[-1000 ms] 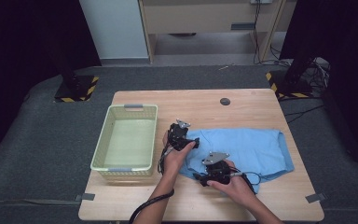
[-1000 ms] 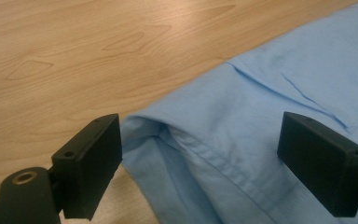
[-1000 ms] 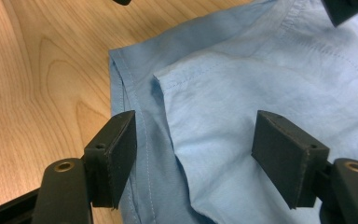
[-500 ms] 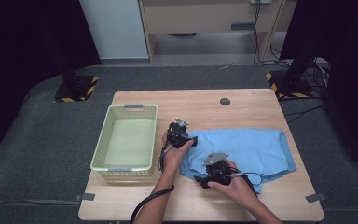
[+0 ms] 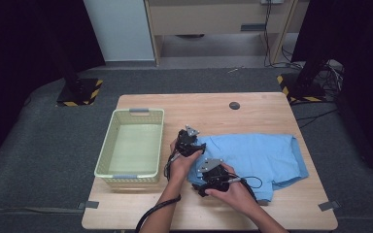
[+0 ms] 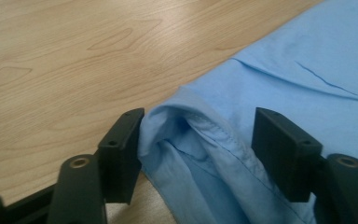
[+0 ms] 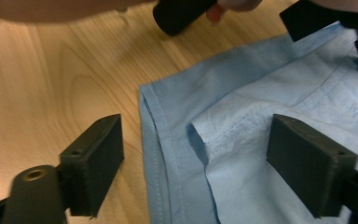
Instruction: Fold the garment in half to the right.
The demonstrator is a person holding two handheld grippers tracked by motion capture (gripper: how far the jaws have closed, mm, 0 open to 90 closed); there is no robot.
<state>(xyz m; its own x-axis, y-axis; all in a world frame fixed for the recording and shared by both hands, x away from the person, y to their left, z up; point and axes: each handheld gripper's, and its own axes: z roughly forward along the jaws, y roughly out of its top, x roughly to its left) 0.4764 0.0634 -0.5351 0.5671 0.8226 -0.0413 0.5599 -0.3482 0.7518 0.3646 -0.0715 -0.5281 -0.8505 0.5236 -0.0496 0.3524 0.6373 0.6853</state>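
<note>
**Both claws at the left edge of the blue shirt, neither one pinching yet**

You had the light-blue shirt (image 5: 252, 158) lying flat on the right half of the counter (image 5: 213, 109), its left edge near the counter's middle and the pale-green basket (image 5: 108, 155) well apart by the left edge. Your left claw (image 6: 198, 140) had just been closing around a bunched fold at the shirt's far-left corner; one pad touched the cloth, the other stood clear, so it was spread and gripped nothing. Your right claw (image 7: 196, 163) had just been opening, spread astride the hemmed near-left corner, pads off the fabric. To do this step well, I judge you needed both pads to straddle every layer past the stitched hem before squeezing, and both corners caught at matching depth, or the fold would lift crooked.
</note>
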